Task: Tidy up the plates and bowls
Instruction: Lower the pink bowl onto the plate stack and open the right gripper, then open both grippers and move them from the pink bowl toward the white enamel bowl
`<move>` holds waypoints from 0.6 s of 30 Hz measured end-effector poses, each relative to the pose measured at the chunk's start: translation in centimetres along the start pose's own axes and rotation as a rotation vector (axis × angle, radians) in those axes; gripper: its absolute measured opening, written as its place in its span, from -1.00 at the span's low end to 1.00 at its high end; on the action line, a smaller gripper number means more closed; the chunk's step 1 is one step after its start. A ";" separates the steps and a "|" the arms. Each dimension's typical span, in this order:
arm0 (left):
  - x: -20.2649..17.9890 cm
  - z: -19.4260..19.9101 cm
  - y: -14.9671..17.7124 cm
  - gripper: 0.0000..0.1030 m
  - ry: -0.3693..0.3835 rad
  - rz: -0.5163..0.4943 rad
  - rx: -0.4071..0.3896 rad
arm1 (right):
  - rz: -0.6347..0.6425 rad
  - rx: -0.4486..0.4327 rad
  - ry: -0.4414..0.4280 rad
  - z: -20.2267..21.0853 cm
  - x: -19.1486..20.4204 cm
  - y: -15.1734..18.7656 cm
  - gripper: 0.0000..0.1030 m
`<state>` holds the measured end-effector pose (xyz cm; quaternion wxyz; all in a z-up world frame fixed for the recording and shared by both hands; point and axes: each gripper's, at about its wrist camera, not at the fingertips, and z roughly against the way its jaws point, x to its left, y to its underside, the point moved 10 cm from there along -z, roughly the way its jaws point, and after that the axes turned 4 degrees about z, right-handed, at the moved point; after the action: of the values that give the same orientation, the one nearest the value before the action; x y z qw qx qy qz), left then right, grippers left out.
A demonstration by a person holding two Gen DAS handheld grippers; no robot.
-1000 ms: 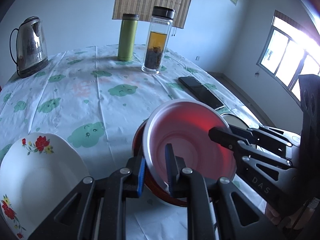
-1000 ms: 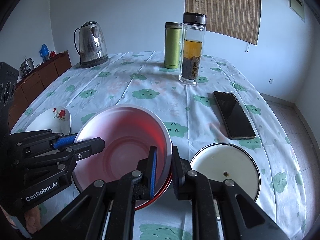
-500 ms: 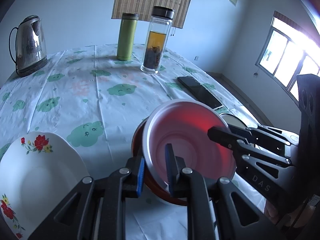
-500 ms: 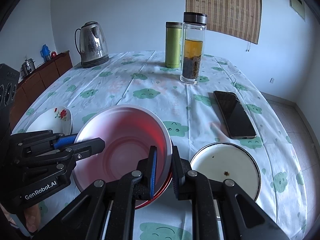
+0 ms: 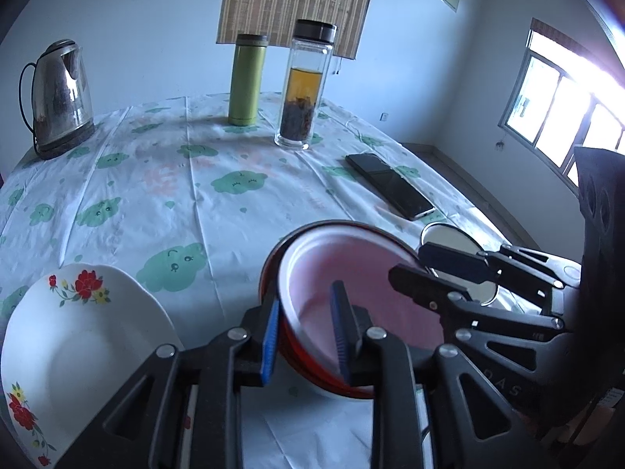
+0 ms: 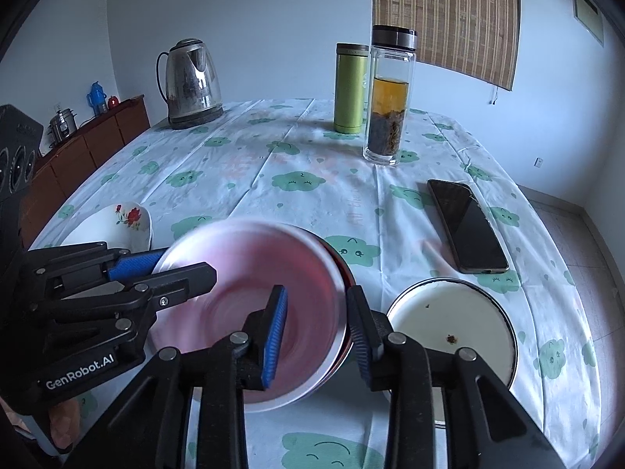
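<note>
A pink-lined white bowl (image 5: pixel 351 273) (image 6: pixel 254 285) sits in a red bowl (image 5: pixel 312 375) (image 6: pixel 345 269) on the table, blurred by motion in the right wrist view. My left gripper (image 5: pixel 304 332) (image 6: pixel 168 265) straddles its near-left rim with the jaws opening and the pads off the rim. My right gripper (image 6: pixel 317 332) (image 5: pixel 441 273) straddles the opposite rim, jaws opening too, with a clear gap on both sides. A white flowered dish (image 5: pixel 78 344) (image 6: pixel 121 222) lies to the left. To the right lies a white enamel plate (image 6: pixel 449 320) (image 5: pixel 449 238).
On the cloud-print tablecloth (image 5: pixel 218 211) stand a steel kettle (image 5: pixel 58 93), a green flask (image 5: pixel 246 78) and a glass tea bottle (image 5: pixel 304 86) at the back. A black phone (image 6: pixel 466 226) lies at the right. A wooden sideboard (image 6: pixel 78 148) lines the left wall.
Both grippers' jaws have spread apart off the pink bowl's rim. The bowl has dropped lower into the red bowl and is blurred in the right wrist view.
</note>
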<state>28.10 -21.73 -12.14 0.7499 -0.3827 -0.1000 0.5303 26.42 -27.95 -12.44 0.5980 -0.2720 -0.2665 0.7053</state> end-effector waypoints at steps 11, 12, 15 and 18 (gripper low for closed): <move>0.0 0.1 0.0 -0.49 -0.006 -0.009 -0.006 | 0.033 -0.021 0.039 0.2 0.2 -0.2 -0.18; 0.0 0.2 0.0 -0.47 -0.004 -0.009 -0.009 | 0.030 -0.028 0.039 0.4 0.1 -0.3 -0.11; -0.1 0.3 -0.1 -0.42 -0.004 -0.013 -0.018 | 0.018 -0.041 0.035 0.7 0.0 -0.4 -0.08; -0.1 0.5 -0.2 -0.37 0.003 -0.010 -0.023 | 0.017 -0.045 0.039 0.8 0.0 -0.4 -0.07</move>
<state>27.95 -21.60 -11.65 0.7481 -0.3918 -0.1069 0.5248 26.14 -27.94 -11.61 0.5907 -0.3012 -0.2684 0.6988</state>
